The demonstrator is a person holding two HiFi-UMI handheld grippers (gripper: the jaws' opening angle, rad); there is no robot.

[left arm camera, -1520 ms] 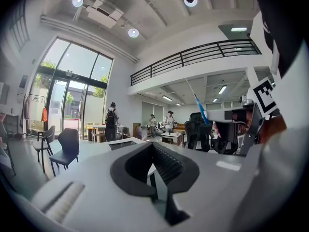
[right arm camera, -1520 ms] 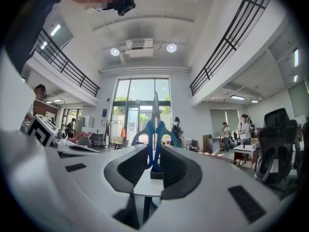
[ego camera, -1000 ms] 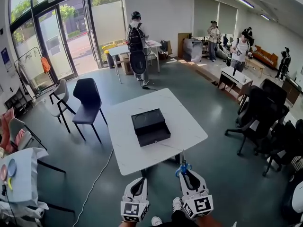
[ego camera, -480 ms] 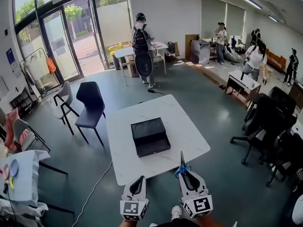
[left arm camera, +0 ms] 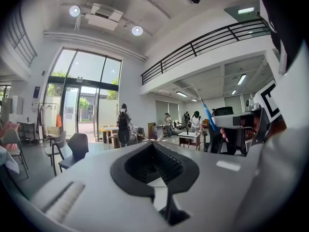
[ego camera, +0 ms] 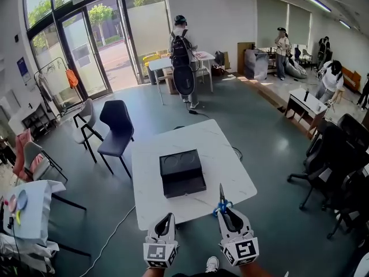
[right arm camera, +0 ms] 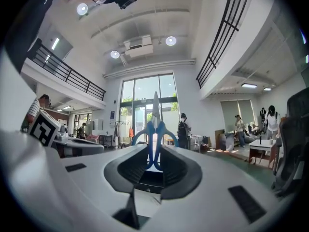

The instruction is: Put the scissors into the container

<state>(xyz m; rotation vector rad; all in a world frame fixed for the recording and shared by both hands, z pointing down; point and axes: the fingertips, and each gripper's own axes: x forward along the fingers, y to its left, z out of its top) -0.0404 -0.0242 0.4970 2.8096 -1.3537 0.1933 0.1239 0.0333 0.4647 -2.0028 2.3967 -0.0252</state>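
Blue-handled scissors (ego camera: pixel 221 201) stand blades-up in my right gripper (ego camera: pixel 225 212), which is shut on their handles just before the near edge of the white table (ego camera: pixel 225 166). In the right gripper view the scissors (right arm camera: pixel 154 139) rise from between the jaws. The black open container (ego camera: pixel 182 172) lies in the middle of the table, ahead and to the left of the scissors. My left gripper (ego camera: pixel 166 223) hangs below the table's near edge, shut with nothing in it. From the left gripper view the scissors (left arm camera: pixel 206 114) show at the right.
A dark chair (ego camera: pixel 117 127) and a light chair (ego camera: pixel 86 117) stand left of the table. Black office chairs (ego camera: pixel 330 154) are at the right. A cable (ego camera: pixel 115 231) runs over the floor at the left. A person with a backpack (ego camera: pixel 183 56) and several others stand at the back.
The view has shifted slightly, with the table drawing a little nearer. The right gripper still holds the scissors upright; both grippers keep their places.
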